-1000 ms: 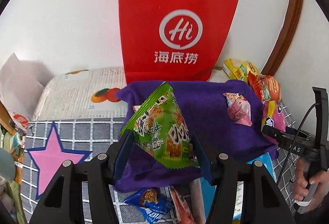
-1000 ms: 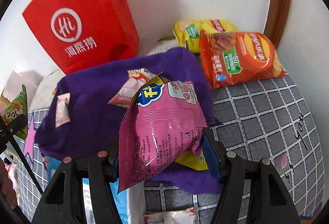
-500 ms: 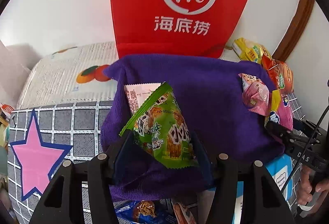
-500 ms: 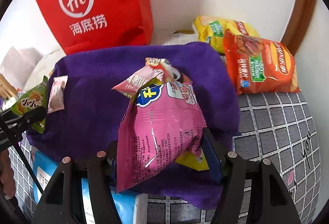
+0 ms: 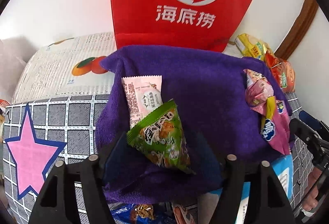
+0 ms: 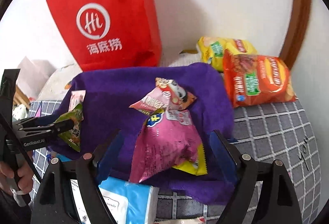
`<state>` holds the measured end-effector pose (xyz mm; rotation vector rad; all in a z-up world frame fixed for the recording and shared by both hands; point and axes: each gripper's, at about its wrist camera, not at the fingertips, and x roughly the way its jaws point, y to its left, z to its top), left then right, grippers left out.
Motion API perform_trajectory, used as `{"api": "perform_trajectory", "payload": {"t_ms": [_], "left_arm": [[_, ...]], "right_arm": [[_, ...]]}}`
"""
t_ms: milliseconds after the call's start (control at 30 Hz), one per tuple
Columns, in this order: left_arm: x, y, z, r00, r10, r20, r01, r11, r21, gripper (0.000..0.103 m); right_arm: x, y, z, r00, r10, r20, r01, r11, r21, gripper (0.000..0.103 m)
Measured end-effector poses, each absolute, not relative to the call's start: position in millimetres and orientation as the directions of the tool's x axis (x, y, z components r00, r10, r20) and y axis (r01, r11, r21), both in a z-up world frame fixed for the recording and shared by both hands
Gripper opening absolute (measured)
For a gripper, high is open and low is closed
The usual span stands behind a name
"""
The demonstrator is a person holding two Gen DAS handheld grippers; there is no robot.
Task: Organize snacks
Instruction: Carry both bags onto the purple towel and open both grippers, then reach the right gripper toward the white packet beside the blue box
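A purple towel [image 5: 201, 88] [image 6: 115, 96] lies spread on the grey checked cloth. My left gripper [image 5: 162, 152] is open over its near left part; the green snack packet [image 5: 162, 139] [image 6: 72, 127] lies between the fingers, partly on a pale pink packet [image 5: 141, 94]. My right gripper [image 6: 166, 150] is open over the towel's right part; the pink snack packet [image 6: 166, 141] [image 5: 275, 129] rests loose between the fingers, beside a pink triangular packet [image 6: 164, 96] [image 5: 257, 88].
A red paper bag [image 5: 185, 2] [image 6: 111, 24] stands behind the towel against the wall. Yellow [image 6: 222, 49] and orange [image 6: 259, 78] chip bags lie at the back right. A blue tissue pack [image 6: 127, 201] and a blue snack [image 5: 141, 211] lie near the towel's front edge.
Both grippers moved forward over the towel and opened. The green packet and the pink packet now lie loose on the towel between the fingers.
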<state>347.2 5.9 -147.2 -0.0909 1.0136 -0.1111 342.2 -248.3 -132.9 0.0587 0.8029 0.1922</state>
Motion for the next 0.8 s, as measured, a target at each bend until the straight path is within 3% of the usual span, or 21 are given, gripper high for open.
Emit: {"api": "perform_trajectory", "payload": {"t_ms": [267, 400, 567, 800], "left_arm": [[322, 5, -121, 0.565, -0.110, -0.818, 0.053, 0.994, -0.097, 0.071], [302, 4, -107, 0.589, -0.104, -0.801, 0.048, 0.994, -0.094, 0.071], [279, 5, -95, 0.609, -0.133, -0.782, 0.063, 0.991, -0.120, 0.071], [246, 11, -90, 0.619, -0.138, -0.773, 0.066, 0.990, -0.124, 0.071]], "right_arm": [[306, -274, -125, 0.696, 0.163, -0.700, -0.091, 0.986, 0.139, 0.084], [280, -285, -130, 0.681, 0.152, -0.716, -0.073, 0.987, 0.140, 0.078], [244, -296, -146, 0.661, 0.171, -0.731, -0.068, 0.983, 0.168, 0.077], [214, -295, -184, 0.607, 0.209, -0.767, -0.069, 0.975, 0.211, 0.068]]}}
